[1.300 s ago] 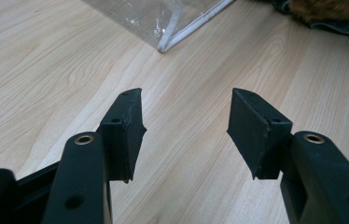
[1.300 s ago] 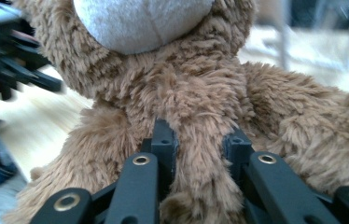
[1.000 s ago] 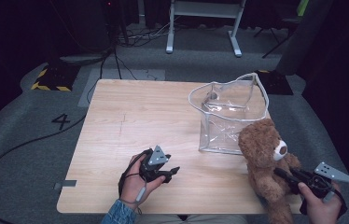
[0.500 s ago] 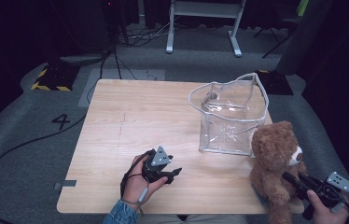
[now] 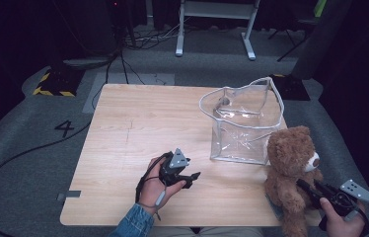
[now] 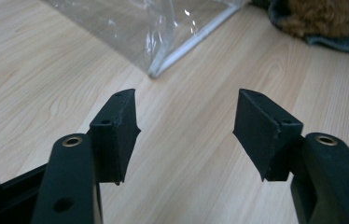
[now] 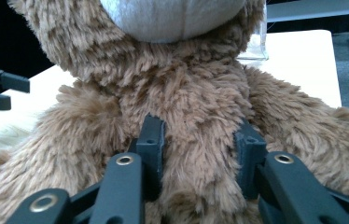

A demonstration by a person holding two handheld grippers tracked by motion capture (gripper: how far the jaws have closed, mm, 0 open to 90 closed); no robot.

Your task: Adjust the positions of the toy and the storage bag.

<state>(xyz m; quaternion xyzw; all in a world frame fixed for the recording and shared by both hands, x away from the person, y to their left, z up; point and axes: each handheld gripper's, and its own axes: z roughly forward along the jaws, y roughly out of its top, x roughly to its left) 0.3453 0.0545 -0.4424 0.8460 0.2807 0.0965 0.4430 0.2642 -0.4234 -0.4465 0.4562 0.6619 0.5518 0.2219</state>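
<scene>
A brown teddy bear (image 5: 291,163) sits upright at the table's front right corner, beside a clear plastic bag (image 5: 241,123). My right gripper (image 5: 305,186) comes in from the right, its jaws sunk in the fur on both sides of the bear's (image 7: 196,102) body. Those jaws (image 7: 200,144) have just been opening, with the bear still between them. My left gripper (image 5: 192,178) rests low over the front middle of the table, pointing right toward the bag (image 6: 140,28). It (image 6: 186,126) is open and has just been opening wider, with nothing between its pads.
The wooden table (image 5: 138,123) is bare on its left half. The bag stands upright with its mouth open at the top. Dark floor, cables and a white frame leg (image 5: 178,29) lie beyond the far edge. The bear is close to the table's right and front edges.
The bear has shifted a little to the right and sits more upright, with the right hand drawn back toward the corner. My left gripper has slid slightly right and its jaws have widened.
</scene>
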